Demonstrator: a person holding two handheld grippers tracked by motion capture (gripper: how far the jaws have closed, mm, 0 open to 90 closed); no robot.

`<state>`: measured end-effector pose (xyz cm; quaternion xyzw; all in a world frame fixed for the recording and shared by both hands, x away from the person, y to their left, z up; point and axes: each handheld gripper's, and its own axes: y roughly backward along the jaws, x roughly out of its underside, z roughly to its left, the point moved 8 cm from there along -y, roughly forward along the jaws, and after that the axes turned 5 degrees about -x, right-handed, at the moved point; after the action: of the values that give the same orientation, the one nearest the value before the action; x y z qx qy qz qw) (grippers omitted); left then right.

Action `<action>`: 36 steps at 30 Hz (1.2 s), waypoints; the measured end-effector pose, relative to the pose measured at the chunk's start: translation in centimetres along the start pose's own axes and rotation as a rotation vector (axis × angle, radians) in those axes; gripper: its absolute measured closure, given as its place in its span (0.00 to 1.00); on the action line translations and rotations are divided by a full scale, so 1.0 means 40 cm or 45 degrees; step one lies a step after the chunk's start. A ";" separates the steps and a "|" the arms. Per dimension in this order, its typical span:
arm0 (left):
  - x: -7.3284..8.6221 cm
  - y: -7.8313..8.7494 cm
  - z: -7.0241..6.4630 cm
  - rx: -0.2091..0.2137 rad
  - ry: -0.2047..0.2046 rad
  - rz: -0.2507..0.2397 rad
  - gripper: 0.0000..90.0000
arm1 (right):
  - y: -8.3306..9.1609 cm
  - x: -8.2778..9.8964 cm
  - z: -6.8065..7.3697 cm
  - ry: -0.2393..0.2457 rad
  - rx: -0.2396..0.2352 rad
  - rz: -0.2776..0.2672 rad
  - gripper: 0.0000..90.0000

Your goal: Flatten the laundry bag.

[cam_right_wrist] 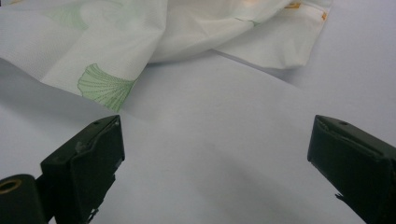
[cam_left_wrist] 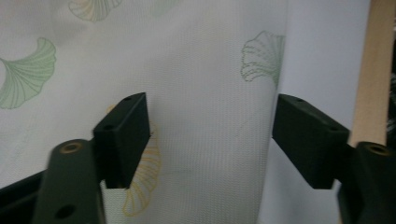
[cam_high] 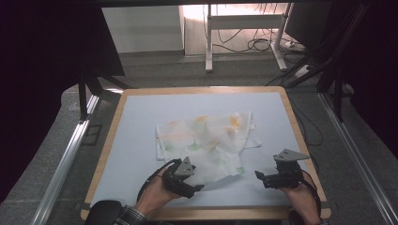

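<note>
A white cloth [cam_high: 206, 136] printed with green and orange fan-shaped leaves lies rumpled in the middle of the pale blue table top [cam_high: 141, 112]. My left gripper [cam_high: 197, 187] sits at the cloth's near edge, pointing right. In the left gripper view its jaws [cam_left_wrist: 210, 140] stand apart over the cloth [cam_left_wrist: 205, 70], with the cloth's edge near the right jaw and neither pad pressing on it. My right gripper [cam_high: 259, 177] rests near the front right of the table and points left toward the cloth. Its jaws [cam_right_wrist: 215, 154] are wide open over bare table, short of the cloth's corner [cam_right_wrist: 107, 84].
A wooden rim [cam_high: 300, 136] frames the table top, and it also runs past the left gripper's right jaw [cam_left_wrist: 373, 70]. Beyond the table are a grey floor, a white desk frame [cam_high: 209, 42] and loose cables [cam_high: 256, 44]. Dark curtains stand on both sides.
</note>
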<state>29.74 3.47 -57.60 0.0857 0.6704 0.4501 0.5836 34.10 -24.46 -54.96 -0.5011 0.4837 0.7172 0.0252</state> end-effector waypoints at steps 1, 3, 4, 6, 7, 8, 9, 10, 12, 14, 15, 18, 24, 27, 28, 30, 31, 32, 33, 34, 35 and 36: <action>0.002 -0.005 0.001 -0.004 -0.004 0.013 0.35 | 0.000 0.000 0.000 0.000 0.000 0.000 0.04; 0.007 -0.013 0.005 -0.020 -0.009 0.042 0.44 | -0.002 0.001 0.001 0.000 0.001 0.005 0.04; 0.009 -0.016 0.008 -0.027 -0.009 0.054 0.44 | -0.002 0.001 0.001 0.000 0.001 0.005 0.04; 0.013 -0.020 0.011 -0.024 -0.004 0.077 0.57 | -0.001 0.000 0.001 0.001 0.001 0.001 0.04; 0.017 -0.022 0.013 -0.016 -0.005 0.094 0.75 | -0.001 0.000 0.000 0.001 0.000 0.001 0.04; 0.020 -0.024 0.015 -0.009 -0.002 0.101 0.75 | -0.001 0.000 0.000 0.000 0.000 0.002 0.04; 0.021 -0.023 0.018 -0.012 0.003 0.104 0.82 | -0.002 0.000 0.000 0.001 -0.001 0.003 0.04; 0.021 -0.020 0.021 -0.013 0.005 0.106 0.92 | -0.002 0.001 0.001 0.002 -0.002 0.004 0.04; 0.014 -0.010 0.027 0.004 0.016 0.083 0.99 | -0.002 0.000 0.002 0.005 -0.002 0.006 0.04; 0.003 0.005 0.033 0.029 0.050 0.047 0.99 | -0.003 0.001 0.002 0.006 -0.005 0.008 0.04; -0.003 0.010 0.035 0.036 0.073 0.023 0.99 | -0.005 0.002 0.003 0.003 -0.010 0.012 0.04; -0.009 0.024 0.049 0.048 0.115 -0.011 0.99 | -0.007 0.003 0.004 -0.002 -0.018 0.017 0.04; -0.013 0.053 0.092 0.032 0.172 -0.061 0.99 | -0.013 0.006 0.005 -0.024 -0.036 0.033 0.04; -0.010 0.068 0.115 0.010 0.182 -0.068 0.99 | -0.017 0.005 0.006 -0.037 -0.041 0.040 0.05; -0.009 0.072 0.122 0.002 0.190 -0.071 0.99 | -0.018 0.005 0.007 -0.037 -0.041 0.040 0.05; -0.006 0.079 0.132 -0.010 0.201 -0.074 0.99 | -0.020 0.004 0.010 -0.043 -0.042 0.044 0.05; -0.003 0.084 0.141 -0.026 0.209 -0.074 0.99 | -0.021 0.003 0.010 -0.039 -0.042 0.044 0.05; 0.001 0.089 0.148 -0.034 0.214 -0.075 0.99 | -0.023 0.002 0.011 -0.038 -0.042 0.044 0.05; 0.004 0.094 0.155 -0.046 0.221 -0.077 0.99 | -0.025 0.002 0.013 -0.049 -0.049 0.048 0.05; 0.008 0.099 0.163 -0.055 0.230 -0.081 0.99 | -0.025 0.002 0.013 -0.049 -0.049 0.048 0.05; 0.011 0.104 0.171 -0.062 0.243 -0.085 0.99 | -0.027 0.002 0.013 -0.048 -0.050 0.048 0.05; 0.015 0.109 0.178 -0.070 0.249 -0.086 0.99 | -0.028 0.002 0.013 -0.049 -0.052 0.049 0.05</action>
<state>33.90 9.97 -54.36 0.0027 0.7141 0.4548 0.5322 34.29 -23.51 -55.75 -0.4782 0.4779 0.7368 0.0105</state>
